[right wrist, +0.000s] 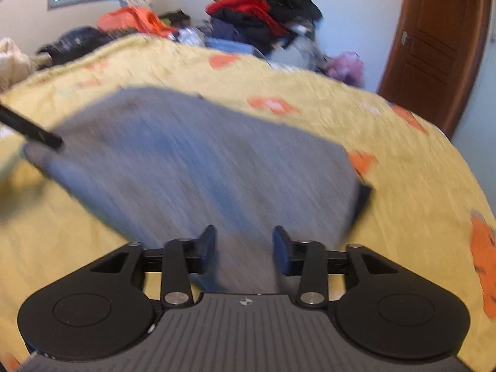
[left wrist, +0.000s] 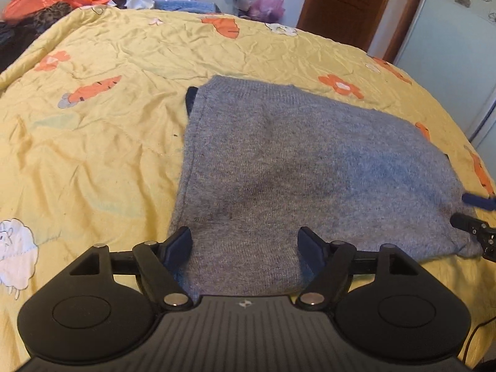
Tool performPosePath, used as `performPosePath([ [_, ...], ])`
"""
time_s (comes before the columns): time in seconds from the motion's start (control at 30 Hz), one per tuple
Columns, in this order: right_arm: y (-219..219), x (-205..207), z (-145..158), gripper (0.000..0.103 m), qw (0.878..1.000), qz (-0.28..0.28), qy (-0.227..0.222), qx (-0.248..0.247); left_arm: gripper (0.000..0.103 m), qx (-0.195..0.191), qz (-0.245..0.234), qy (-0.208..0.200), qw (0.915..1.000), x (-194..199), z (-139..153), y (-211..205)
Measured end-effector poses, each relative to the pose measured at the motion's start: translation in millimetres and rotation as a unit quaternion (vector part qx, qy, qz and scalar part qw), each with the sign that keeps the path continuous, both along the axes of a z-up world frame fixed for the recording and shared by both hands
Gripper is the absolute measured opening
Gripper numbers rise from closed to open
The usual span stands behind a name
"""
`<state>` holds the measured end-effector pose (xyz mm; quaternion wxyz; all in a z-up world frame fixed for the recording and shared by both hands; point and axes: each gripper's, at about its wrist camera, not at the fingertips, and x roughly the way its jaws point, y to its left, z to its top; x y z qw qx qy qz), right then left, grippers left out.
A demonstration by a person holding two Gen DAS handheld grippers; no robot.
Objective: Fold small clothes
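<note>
Grey knit garment [left wrist: 279,161], folded into a rough rectangle, lies flat on the yellow quilt [left wrist: 102,142], out on its open middle where nothing crowds it and a fold can be made cleanly.

Left wrist view: the left gripper [left wrist: 245,241] hangs over the garment's near edge with its 2 dark blue pads spread wide and no cloth pinched between them; the knit simply lies beneath the gap, so this tool is released. A dark navy trim [left wrist: 190,97] peeks out at the far left corner, which suggests one layer sits over another and the edges are not quite matched. At the right border, part of the other gripper shows just beside the garment's near right corner. The garment rests with only soft creases, so I judge a fold has been laid down and let go.

Right wrist view: the picture is smeared by motion, but the right gripper [right wrist: 245,248] is clear enough: its pads stand apart over the near part of the grey garment, gripping nothing. The left tool's finger [right wrist: 31,130] reaches in at the far left corner of the cloth. A clothes pile [right wrist: 263,15] sits beyond the bed, well apart, likely the stock waiting to be folded.
</note>
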<state>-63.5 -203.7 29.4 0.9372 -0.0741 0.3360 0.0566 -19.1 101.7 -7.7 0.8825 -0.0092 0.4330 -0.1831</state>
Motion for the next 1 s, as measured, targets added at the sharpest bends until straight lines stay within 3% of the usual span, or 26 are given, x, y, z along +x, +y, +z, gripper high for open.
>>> performPosePath([
  [0.1,34.0,23.6,21.0,0.090,0.999,0.019,-0.036,0.004,0.079,-0.017,0.019,0.002,0.9997,-4.0,5.6,11.1],
  [0.2,70.1,57.2,38.2,0.092,0.998,0.042,-0.051,0.014,0.086,-0.026,0.035,-0.003,0.9990,-7.1,9.7,28.7],
  [0.3,104.8,95.5,46.0,0.092,0.998,0.043,-0.048,0.017,0.086,-0.105,0.046,0.018,0.9933,-10.1,5.5,59.7],
  [0.37,127.3,119.0,48.6,0.093,0.998,0.042,-0.042,0.019,0.086,-0.174,0.070,0.040,0.9814,-13.6,-3.2,85.0],
  [0.47,161.2,154.6,47.9,0.098,0.999,0.032,-0.025,0.000,0.089,-0.320,0.086,0.080,0.9402,-11.6,-24.1,120.5],
  [0.57,192.6,188.5,41.6,0.097,0.999,0.024,0.004,-0.035,0.089,-0.356,0.112,0.104,0.9219,-3.4,-35.7,133.6],
  [0.67,215.9,213.0,37.5,0.097,0.997,0.021,0.006,-0.068,0.089,-0.391,0.098,0.121,0.9073,2.2,-38.4,130.0],
  [0.77,220.2,232.4,36.2,0.096,0.998,0.010,0.017,-0.060,0.089,-0.410,0.097,0.145,0.8950,7.4,-41.6,121.2],
  [0.9,217.9,245.8,35.8,0.095,0.999,0.000,0.045,-0.021,0.089,-0.417,0.120,0.164,0.8860,4.6,-48.9,124.1],
  [1.0,216.7,242.3,38.9,0.098,0.999,0.001,0.043,-0.026,0.092,-0.418,0.141,0.163,0.8822,-6.8,-46.6,136.9],
])
